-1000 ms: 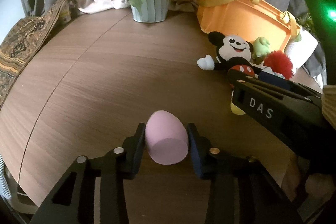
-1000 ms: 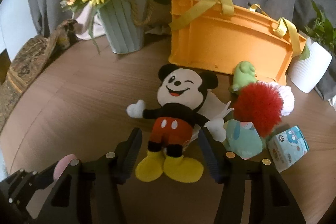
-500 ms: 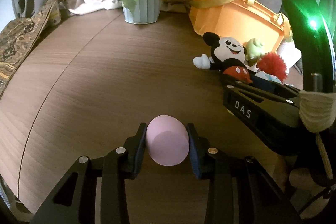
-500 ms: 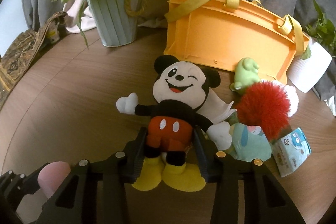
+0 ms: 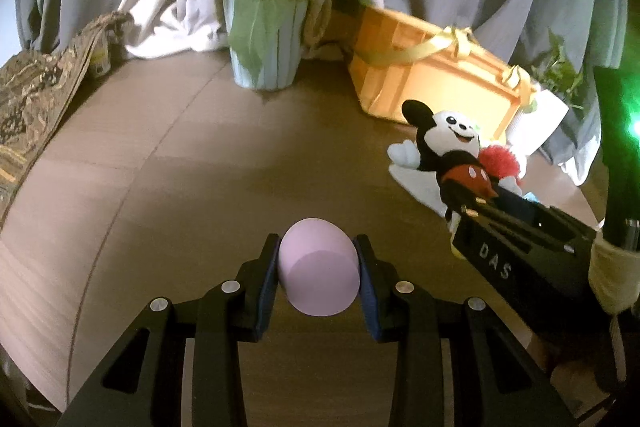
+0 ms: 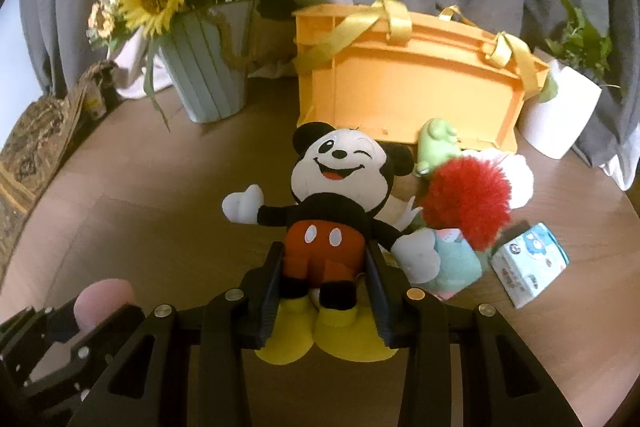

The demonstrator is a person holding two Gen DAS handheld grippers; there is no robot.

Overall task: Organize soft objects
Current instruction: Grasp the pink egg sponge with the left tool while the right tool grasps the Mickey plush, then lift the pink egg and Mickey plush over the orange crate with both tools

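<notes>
Near the front edge of the wooden surface [image 5: 168, 155], left hand-held gripper [image 5: 316, 267] is closed on a pink egg-shaped soft object [image 5: 318, 267]; both pads press its sides, flat end facing the camera. Cannot tell whether the egg touches the surface.

Right hand-held gripper [image 6: 324, 275] is clamped on a Mickey plush [image 6: 332, 211] at the red shorts, fingers either side of hips; yellow feet stick out below the jaws. Plush torso appears raised and tilted, head toward the orange crate [image 6: 404, 87].

Crate w/ yellow straps sits at rear, just behind the plush. Beside plush, to its right: green frog toy [image 6: 434, 143], red pom-pom [image 6: 468, 203], teal soft item [image 6: 456, 259], small printed pack [image 6: 528, 263], clustered and touching. Sunflower pot [image 6: 208, 67] rear left; white planter [image 6: 560, 115] rear right.
</notes>
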